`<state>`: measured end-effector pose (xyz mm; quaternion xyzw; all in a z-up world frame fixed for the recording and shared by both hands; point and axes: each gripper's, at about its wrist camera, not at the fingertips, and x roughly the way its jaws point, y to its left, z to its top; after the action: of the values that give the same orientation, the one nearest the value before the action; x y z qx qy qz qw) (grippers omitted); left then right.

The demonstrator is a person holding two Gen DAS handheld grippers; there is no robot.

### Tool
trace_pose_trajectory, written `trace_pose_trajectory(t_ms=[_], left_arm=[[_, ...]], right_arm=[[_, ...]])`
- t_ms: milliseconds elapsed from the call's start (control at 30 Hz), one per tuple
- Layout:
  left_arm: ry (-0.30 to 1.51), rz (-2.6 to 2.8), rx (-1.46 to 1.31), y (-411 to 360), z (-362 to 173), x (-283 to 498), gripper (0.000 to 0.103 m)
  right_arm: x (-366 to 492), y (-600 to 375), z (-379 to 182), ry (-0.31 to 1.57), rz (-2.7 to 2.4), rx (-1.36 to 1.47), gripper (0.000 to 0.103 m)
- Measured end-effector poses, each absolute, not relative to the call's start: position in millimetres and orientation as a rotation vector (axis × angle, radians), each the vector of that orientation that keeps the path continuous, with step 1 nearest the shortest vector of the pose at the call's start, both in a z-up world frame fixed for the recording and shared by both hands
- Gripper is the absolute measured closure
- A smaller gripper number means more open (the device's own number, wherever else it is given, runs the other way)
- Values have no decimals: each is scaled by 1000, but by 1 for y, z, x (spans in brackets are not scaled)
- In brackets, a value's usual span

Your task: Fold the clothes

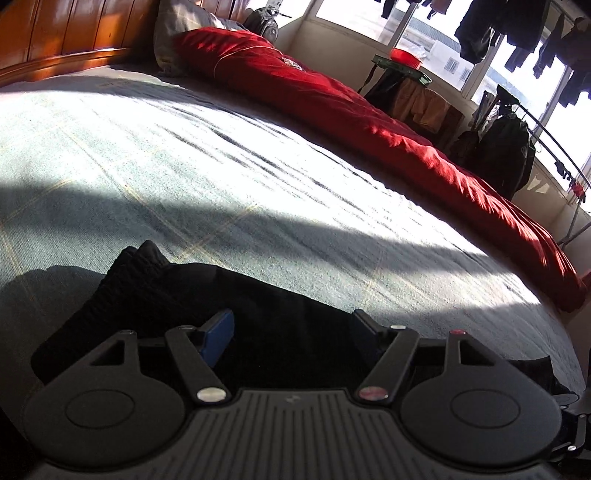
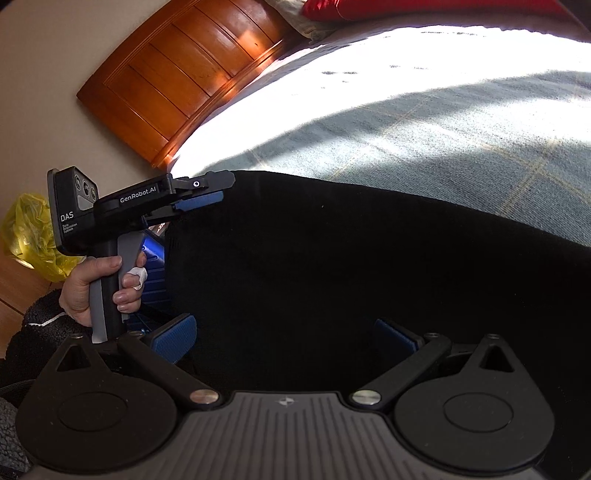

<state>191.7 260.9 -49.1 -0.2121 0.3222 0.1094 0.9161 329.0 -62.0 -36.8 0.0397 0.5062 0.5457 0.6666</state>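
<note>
Black clothing [image 2: 351, 266] lies spread on the bed [image 1: 192, 158] along its near edge, dark enough that we cannot make out its folds or what kind of garment it is. Our left gripper [image 1: 291, 332] hangs over the garment with its 2 blue-padded fingers [image 1: 218, 336] standing apart, nothing pinched between them and the cloth lying beneath. From the right wrist view we see that same left gripper from the side, held by a hand [image 2: 99, 288] at the garment's left end, near the bed's corner below the wooden headboard [image 2: 184, 77]. Our right gripper [image 2: 284, 339] also stands with its jaws wide apart above the black cloth, pads clear of it. Sunlight falls in a bright band across the pale blue sheet beyond the garment. A red quilt [image 1: 369, 122] runs along the far edge of the bed, with a pillow [image 1: 177, 33] at the headboard end. A yellow plastic bag [image 2: 33, 240] sits on the floor beside the bed.
</note>
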Motion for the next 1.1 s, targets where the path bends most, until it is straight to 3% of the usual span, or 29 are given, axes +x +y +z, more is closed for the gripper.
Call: trace_pose_trajectory(t_ms=[167,433,600,833,1000,1100], left_arm=[[671,325,-440,288,-63,194,36],[665,204,-395,257,-21,161,30],[774,119,-319,221,-29,145,23],[928,290,-166,221,-53,131,23],[878,228,-115,203,-26,135,23],[857,98,-84,177,-24,148,18]], right_arm=[[328,-71,-36,1131,1191,78,0],[314,-78,-25,1048,1157,-73,0],[313,-72,-38,1068,1124,-120,0],[316,-75,-40,1065,1128,-96,0],[311,-83,-32,1050,1150,-74,0],[307,-93,-21,1025,1156,-50,0]])
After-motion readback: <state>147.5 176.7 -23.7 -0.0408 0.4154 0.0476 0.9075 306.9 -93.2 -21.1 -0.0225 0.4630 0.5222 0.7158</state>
